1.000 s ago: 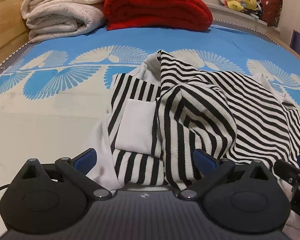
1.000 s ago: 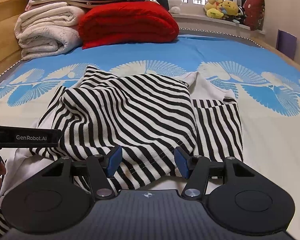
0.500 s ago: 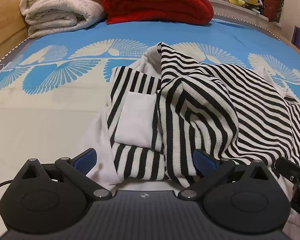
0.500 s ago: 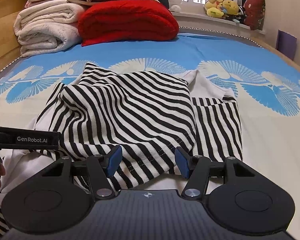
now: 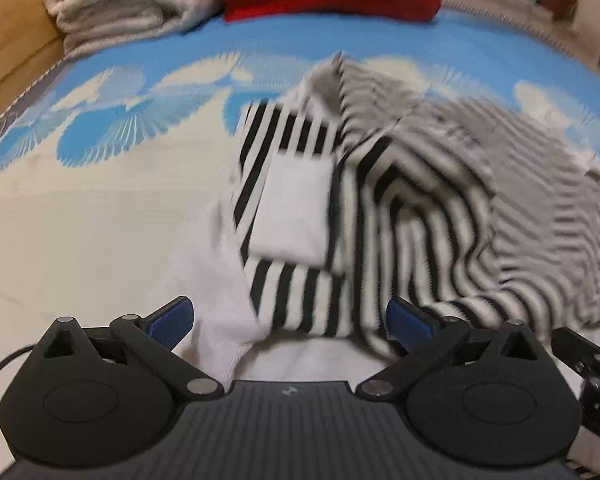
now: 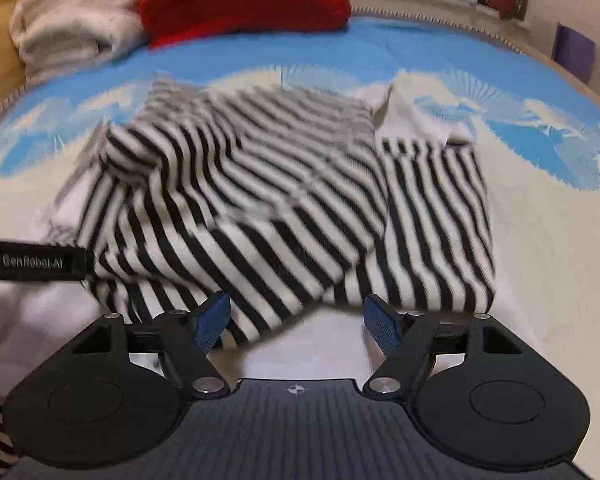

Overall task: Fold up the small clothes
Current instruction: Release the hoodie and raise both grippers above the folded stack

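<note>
Nearby, left claw (image 6: 32, 261) (marked "GenRobot.AI"), striped garment (image 6: 260, 208)

The left hand-held gripper (image 5: 290, 320) is wide open, blue fingertips far apart, holding nothing. The right hand-held gripper (image 6: 298, 320) is wide open too, beside it.

Each claw, left (image 5: 290, 322) and right (image 6: 296, 322), has matte black teardrop arms with silver pivot screws, blue ribbed fingertips (image 6: 212, 322), a grey ridged base bearing a small emblem, and "GenRobot.AI" lettering on its side.
</note>
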A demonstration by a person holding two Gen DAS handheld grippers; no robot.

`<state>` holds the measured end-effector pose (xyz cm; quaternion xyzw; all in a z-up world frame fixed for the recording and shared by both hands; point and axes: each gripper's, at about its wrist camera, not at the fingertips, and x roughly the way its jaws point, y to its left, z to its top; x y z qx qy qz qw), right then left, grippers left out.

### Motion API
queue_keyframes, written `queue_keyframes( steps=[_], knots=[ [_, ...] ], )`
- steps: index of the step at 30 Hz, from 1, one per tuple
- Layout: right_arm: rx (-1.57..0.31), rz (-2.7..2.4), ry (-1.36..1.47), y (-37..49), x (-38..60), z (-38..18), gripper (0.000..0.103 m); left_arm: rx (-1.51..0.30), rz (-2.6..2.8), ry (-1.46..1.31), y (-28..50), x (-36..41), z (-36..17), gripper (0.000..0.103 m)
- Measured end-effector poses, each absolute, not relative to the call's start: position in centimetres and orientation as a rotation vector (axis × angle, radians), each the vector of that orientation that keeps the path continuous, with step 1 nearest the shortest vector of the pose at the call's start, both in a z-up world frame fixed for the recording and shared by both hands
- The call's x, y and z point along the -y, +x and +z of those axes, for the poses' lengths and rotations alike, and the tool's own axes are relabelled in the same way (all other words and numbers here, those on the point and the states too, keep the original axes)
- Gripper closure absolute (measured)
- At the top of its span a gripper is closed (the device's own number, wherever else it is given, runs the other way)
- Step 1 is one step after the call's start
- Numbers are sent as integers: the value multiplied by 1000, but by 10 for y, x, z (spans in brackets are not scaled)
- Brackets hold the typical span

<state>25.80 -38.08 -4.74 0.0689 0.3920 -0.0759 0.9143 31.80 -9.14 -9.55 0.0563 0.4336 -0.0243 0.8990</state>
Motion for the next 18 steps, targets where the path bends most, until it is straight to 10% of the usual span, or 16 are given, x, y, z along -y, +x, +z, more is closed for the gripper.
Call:
queue_keyframes(
  steps=[9,18],
  knots=[
    [-942,-158,119,271,375,-68,21,-1013,0,141,334,92,-118,0],
    [-504,-156,160,177,397,12,21,-790,-88,116,277,64,-63,0]
  ],
)
